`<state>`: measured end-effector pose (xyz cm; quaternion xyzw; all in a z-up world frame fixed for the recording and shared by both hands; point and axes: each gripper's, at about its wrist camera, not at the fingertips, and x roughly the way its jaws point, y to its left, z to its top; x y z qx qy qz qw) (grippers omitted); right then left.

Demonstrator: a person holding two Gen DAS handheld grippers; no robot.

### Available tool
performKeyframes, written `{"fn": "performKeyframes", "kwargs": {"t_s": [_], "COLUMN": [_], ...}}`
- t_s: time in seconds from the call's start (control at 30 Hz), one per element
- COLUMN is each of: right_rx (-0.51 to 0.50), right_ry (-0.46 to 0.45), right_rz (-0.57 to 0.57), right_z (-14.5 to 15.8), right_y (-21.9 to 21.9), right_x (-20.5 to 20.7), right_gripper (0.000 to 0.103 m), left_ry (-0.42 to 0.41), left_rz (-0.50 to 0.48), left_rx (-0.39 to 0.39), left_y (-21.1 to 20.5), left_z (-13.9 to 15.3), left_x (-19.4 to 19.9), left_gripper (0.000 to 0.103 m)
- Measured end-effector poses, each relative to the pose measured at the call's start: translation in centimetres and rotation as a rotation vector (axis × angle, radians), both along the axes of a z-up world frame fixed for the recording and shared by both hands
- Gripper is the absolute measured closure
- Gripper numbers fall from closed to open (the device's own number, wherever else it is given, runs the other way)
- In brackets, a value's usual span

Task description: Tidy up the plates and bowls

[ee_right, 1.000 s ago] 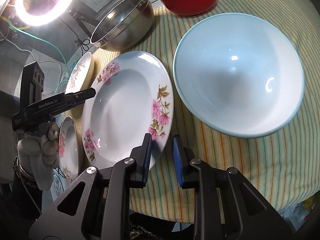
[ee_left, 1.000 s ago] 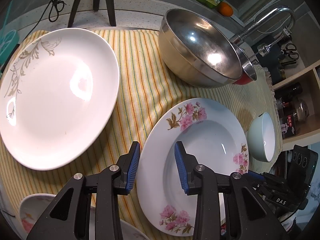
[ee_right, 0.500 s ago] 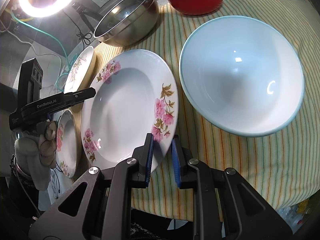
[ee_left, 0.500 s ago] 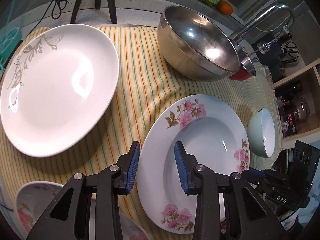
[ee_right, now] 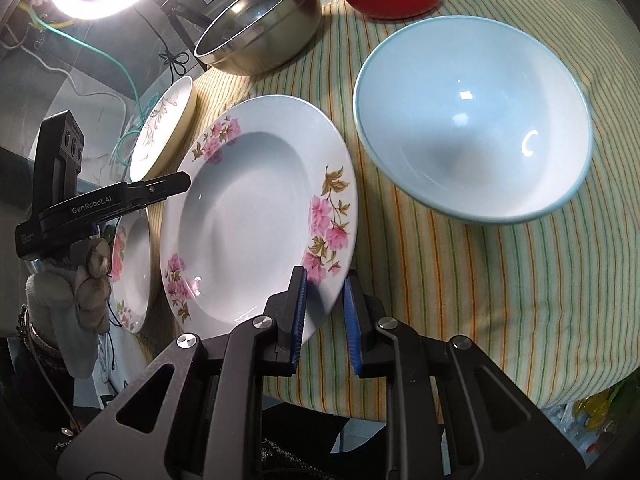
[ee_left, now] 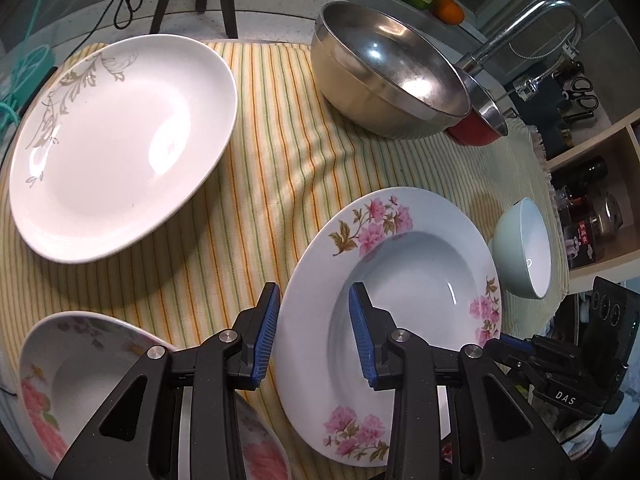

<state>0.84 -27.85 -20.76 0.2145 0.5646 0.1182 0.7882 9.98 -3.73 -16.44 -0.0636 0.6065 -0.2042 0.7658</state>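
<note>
Three plates and three bowls sit on the striped cloth (ee_left: 280,152). The left hand-held gripper (ee_left: 314,334) stands narrowly open astride the pink-flowered plate (ee_left: 400,264) rim at 7 o'clock; the right hand-held gripper (ee_right: 324,312), nearly closed, straddles its 5 o'clock rim, contact unclear.

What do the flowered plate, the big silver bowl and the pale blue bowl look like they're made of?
Flowered plate: likely glazed ceramic or melamine, with a glossy white surface and printed pink blooms. Silver bowl: stainless steel, with mirror-like reflections. Pale blue bowl: glazed ceramic by its look, smooth with sharp highlights.
</note>
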Motion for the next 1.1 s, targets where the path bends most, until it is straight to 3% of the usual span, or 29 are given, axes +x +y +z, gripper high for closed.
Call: {"fn": "performKeyframes", "kwargs": {"t_s": [0.9,0.97,1.03,1.1], "right_rx": [-0.028,-0.022,-0.040,-0.058], "right_ry": [-0.007,-0.013,-0.033,-0.057], "right_rz": [0.022,0.020,0.013,0.014], "right_z": [0.0,0.1,0.6,1.2], "right_y": [0.5,0.5,0.4,0.4], "right_x": [-0.1,-0.3,-0.3,-0.5], "right_gripper": [0.080,0.073,0.055,0.049], "left_ry": [0.005,0.002,-0.009,-0.023], "left_rz": [0.020,0.019,0.022,0.024], "left_rx": [0.000,-0.003,0.001,0.003], "left_y": [-0.5,-0.2,-0.1,0.1], "left_z": [-0.1,0.0,0.3,0.7], "left_x": [-2.1,-2.1,-2.2,-2.3], "left_gripper": [0.070,0.070,0.068,0.066]}}
